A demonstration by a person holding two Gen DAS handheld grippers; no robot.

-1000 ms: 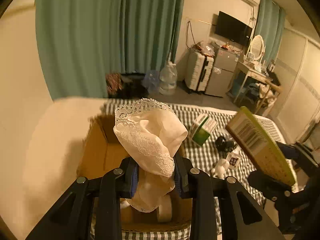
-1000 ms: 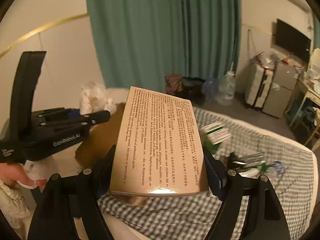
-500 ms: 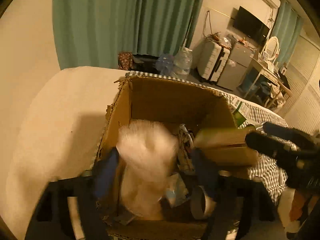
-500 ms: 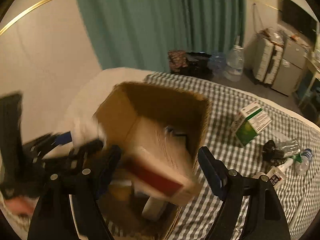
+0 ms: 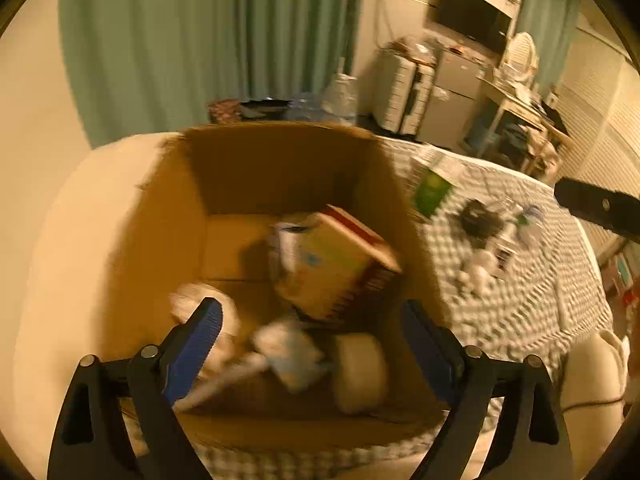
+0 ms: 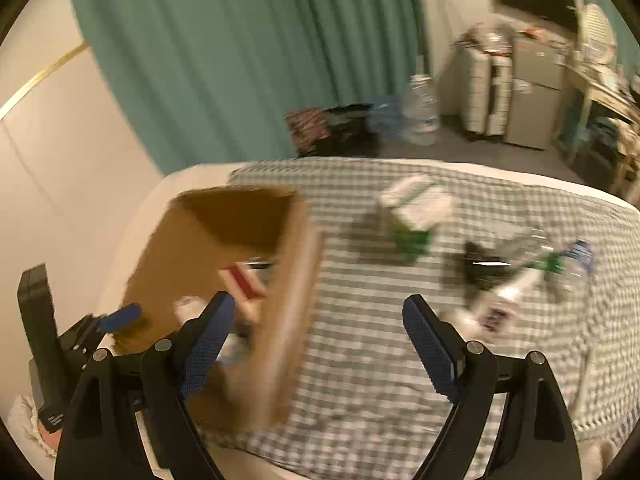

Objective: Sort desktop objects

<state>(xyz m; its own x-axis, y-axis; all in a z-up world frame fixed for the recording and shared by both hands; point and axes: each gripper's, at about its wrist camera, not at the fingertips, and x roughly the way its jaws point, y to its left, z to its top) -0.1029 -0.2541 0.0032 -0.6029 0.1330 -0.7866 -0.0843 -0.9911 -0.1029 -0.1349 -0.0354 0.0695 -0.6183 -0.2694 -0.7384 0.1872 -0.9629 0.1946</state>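
Note:
An open cardboard box (image 5: 168, 216) stands on the checked cloth. Inside lie a flat box with a red edge (image 5: 340, 260), a white lace cloth (image 5: 200, 304), a tape roll (image 5: 360, 372) and other small items. My left gripper (image 5: 312, 344) is open and empty above the box's near side. My right gripper (image 6: 316, 340) is open and empty, over the box's right wall (image 6: 296, 304) and the cloth. The flat box's red edge (image 6: 244, 280) shows inside.
On the checked cloth (image 6: 380, 360) to the right lie a green and white carton (image 6: 416, 216), a black object (image 6: 480, 268), a plastic bottle (image 6: 576, 260) and small white items (image 6: 500, 308). The left gripper (image 6: 116, 316) shows at the left. Curtains and furniture stand behind.
Both grippers opened and let go: the lace cloth and the flat box dropped into the cardboard box. The right gripper has swung right, away from the box.

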